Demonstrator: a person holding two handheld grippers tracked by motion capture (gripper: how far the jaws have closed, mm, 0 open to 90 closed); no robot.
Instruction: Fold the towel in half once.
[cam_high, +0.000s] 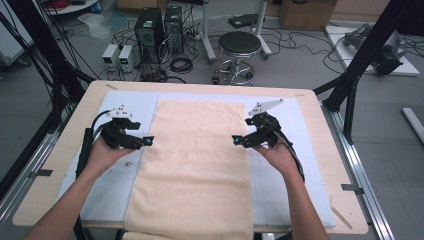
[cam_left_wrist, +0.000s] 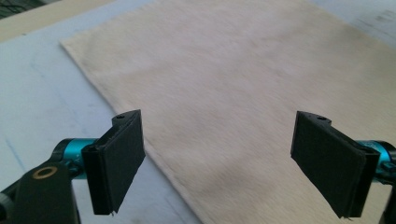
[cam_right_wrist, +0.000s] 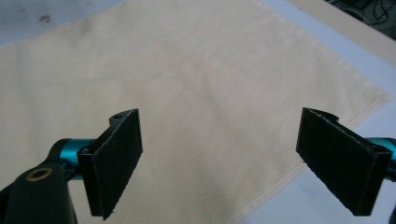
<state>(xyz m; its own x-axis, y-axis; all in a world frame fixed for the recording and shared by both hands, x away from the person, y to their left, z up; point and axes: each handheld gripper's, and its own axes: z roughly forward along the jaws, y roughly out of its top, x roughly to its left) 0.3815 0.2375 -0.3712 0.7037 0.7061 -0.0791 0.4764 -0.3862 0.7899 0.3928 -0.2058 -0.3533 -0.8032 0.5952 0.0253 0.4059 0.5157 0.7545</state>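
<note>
Working from your left, the left gripper (cam_high: 148, 141) hangs with its jaws spread wide and nothing between them, the towel's (cam_high: 195, 165) long left edge lying just beneath and ahead of its pads (cam_left_wrist: 119, 161). The towel lies flat on the pale mat (cam_high: 285, 195), stretching across to your right gripper (cam_high: 235, 140), which is equally wide and empty above the opposite edge. Expect it to be soft, light and floppy; pinch each side edge, since the middle will likely sag.
</note>
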